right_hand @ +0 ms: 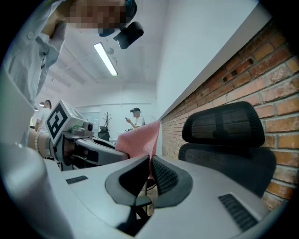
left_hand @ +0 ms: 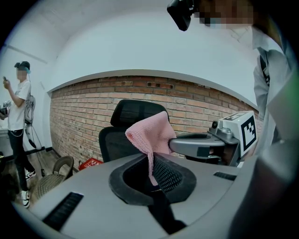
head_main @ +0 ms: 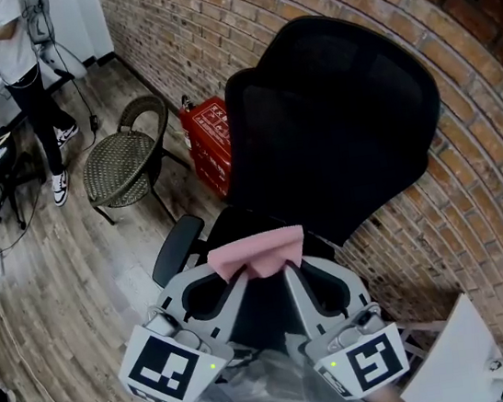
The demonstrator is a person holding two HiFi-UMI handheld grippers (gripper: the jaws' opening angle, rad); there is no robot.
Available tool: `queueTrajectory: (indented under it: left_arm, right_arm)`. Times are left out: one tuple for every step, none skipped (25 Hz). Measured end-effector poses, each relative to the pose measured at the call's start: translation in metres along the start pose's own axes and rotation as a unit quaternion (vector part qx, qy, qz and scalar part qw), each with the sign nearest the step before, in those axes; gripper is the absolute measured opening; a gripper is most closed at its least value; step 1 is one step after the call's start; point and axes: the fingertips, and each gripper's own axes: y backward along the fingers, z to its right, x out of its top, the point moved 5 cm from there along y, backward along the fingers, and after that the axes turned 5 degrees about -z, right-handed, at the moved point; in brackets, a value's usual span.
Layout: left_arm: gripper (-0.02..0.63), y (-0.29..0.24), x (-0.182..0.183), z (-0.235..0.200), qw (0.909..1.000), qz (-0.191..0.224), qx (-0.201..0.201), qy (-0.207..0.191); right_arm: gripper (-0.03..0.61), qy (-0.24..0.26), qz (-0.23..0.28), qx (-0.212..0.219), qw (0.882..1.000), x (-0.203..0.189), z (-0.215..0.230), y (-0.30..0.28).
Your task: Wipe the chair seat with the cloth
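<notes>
A black office chair with a mesh back stands against the brick wall; most of its seat is hidden behind my grippers. A pink cloth is held up in the air in front of the chair back, between both grippers. My left gripper is shut on the cloth's left end, and my right gripper is shut on its right end. In the left gripper view the cloth runs down into the jaws of the left gripper. In the right gripper view the cloth is pinched by the right gripper.
A wicker chair and a red box stand left of the office chair by the brick wall. The chair's armrest juts out near my left gripper. A person stands far left. A white object lies at the lower right.
</notes>
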Motion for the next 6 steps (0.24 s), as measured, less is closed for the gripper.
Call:
queueTrajectory:
  left_arm:
    - [0.029,0.0000,-0.0002,-0.0001,1.0000,0.000,0.001,0.000]
    - [0.029,-0.0003,-0.0003,-0.0002,1.0000,0.000,0.001,0.001]
    - [0.029,-0.0006,-0.0004,-0.0003,1.0000,0.000,0.001,0.000]
    - [0.029,-0.0009,-0.0005,-0.0003,1.0000,0.001,0.002,0.000]
    - [0.029,-0.0011,-0.0005,-0.0002,1.0000,0.001,0.003,0.000]
    - [0.029,-0.0013,-0.0006,-0.0001,1.0000,0.002,0.003,-0.001]
  right_arm:
    - [0.051,0.000,0.000,0.001,1.000,0.0000,0.0000,-0.0001]
    - [0.051,0.001,0.001,0.001,1.000,0.0000,0.0001,-0.0004]
    - [0.051,0.001,0.001,0.002,1.000,0.0000,0.0004,-0.0007]
    - [0.052,0.002,0.001,0.002,1.000,-0.0003,0.0006,-0.0009]
    - [0.051,0.002,0.000,0.002,1.000,-0.0006,0.0009,-0.0011]
    - [0.051,0.003,-0.001,0.002,1.000,-0.0011,0.0011,-0.0013]
